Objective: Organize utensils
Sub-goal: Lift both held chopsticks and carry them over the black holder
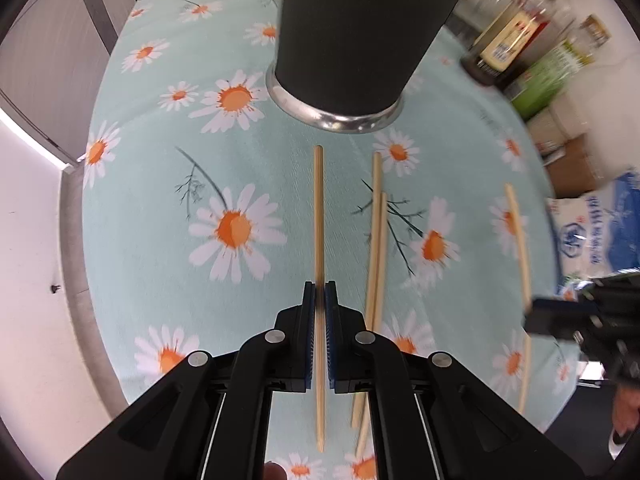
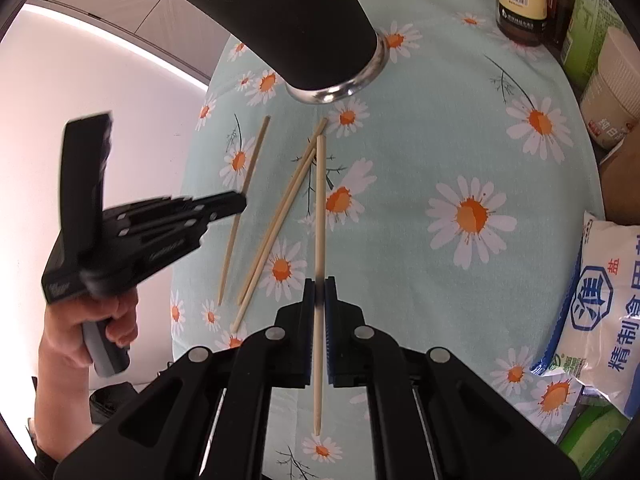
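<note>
Nearest the lens in each wrist view we found a gripper closed on a chopstick. The left gripper (image 1: 320, 292) had its jaws clamped on one bamboo chopstick (image 1: 319, 208), pinched well below its middle, with the long end projecting toward the holder and a shorter end trailing back between the arms. The right gripper (image 2: 319, 288) held a second chopstick (image 2: 320, 200) in the same manner.

Taking the remaining items by size: the daisy-print tablecloth (image 1: 160, 184) covered the whole work surface. The dark tumbler (image 1: 352, 32), with a bright metal ring at its base, stood upright just beyond the chopstick tips; its mouth lay out of frame in the left view. In the right view a pale stick-like shape showed near its top edge, possibly a chopstick already deposited, though we could not confirm this. Two loose chopsticks (image 1: 376, 240) lay side by side on the cloth, touching along part of their length, between the two held ones.

In our judgement the step in hand was carrying the gripped chopsticks to the tumbler. To do it well, each gripper should be raised until the leading tip clears the rim, turned so the stick points downward, and centred over the opening before release. One hand should go at a time so the grippers do not collide. The sticks looked thin, smooth and liable to pivot in the pads.
</note>
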